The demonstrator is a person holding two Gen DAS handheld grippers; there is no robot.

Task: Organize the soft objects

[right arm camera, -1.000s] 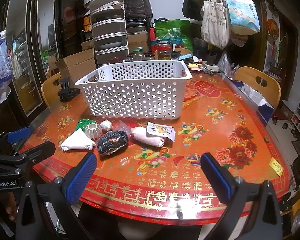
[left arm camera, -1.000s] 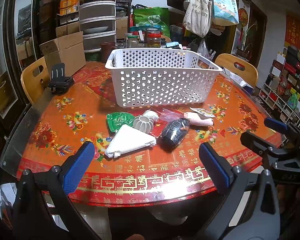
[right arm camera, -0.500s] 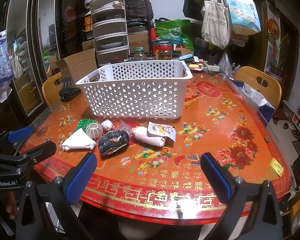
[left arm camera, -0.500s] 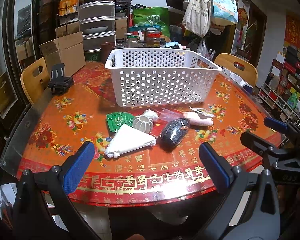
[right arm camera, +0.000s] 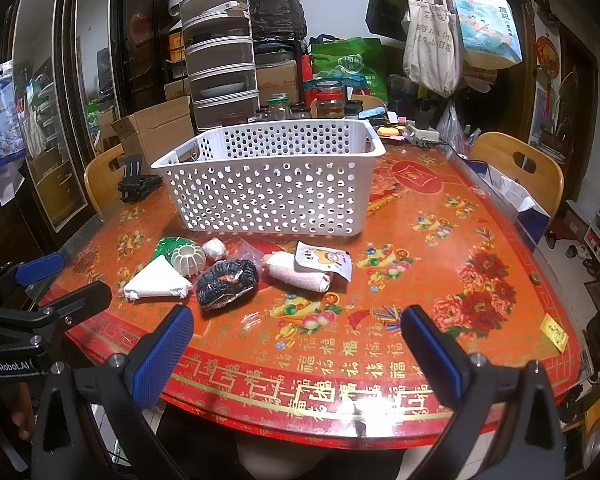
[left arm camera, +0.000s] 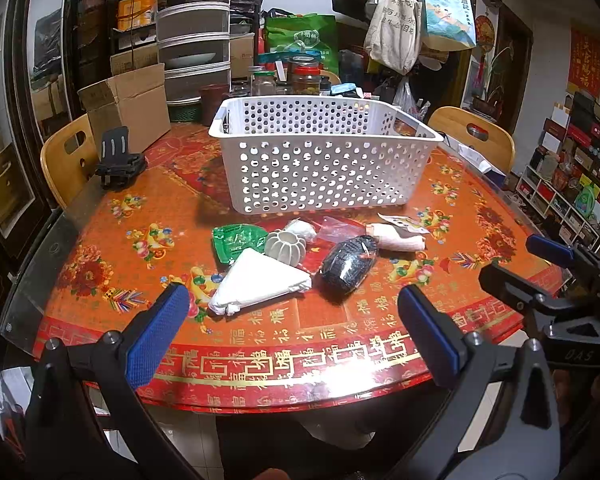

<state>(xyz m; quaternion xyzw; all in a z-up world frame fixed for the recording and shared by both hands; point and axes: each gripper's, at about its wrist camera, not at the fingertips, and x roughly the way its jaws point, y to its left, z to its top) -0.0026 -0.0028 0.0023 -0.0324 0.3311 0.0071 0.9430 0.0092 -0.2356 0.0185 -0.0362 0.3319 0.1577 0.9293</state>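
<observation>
A white perforated basket (left arm camera: 320,160) (right arm camera: 268,184) stands mid-table. In front of it lie a white triangular packet (left arm camera: 260,280) (right arm camera: 156,282), a black wrapped bundle (left arm camera: 348,264) (right arm camera: 226,282), a white ribbed round piece (left arm camera: 286,245) (right arm camera: 188,258), a green packet (left arm camera: 236,240), a small white ball (right arm camera: 213,249) and a rolled pale towel (left arm camera: 396,240) (right arm camera: 298,276) under a printed sachet (right arm camera: 324,260). My left gripper (left arm camera: 292,336) is open and empty at the near table edge. My right gripper (right arm camera: 296,352) is open and empty, to its right.
The round table (left arm camera: 140,208) has a red patterned cover. A black phone stand (left arm camera: 118,160) and a cardboard box (left arm camera: 128,104) sit at the far left. Jars (left arm camera: 300,76) and clutter stand behind the basket. Wooden chairs (right arm camera: 520,168) ring the table.
</observation>
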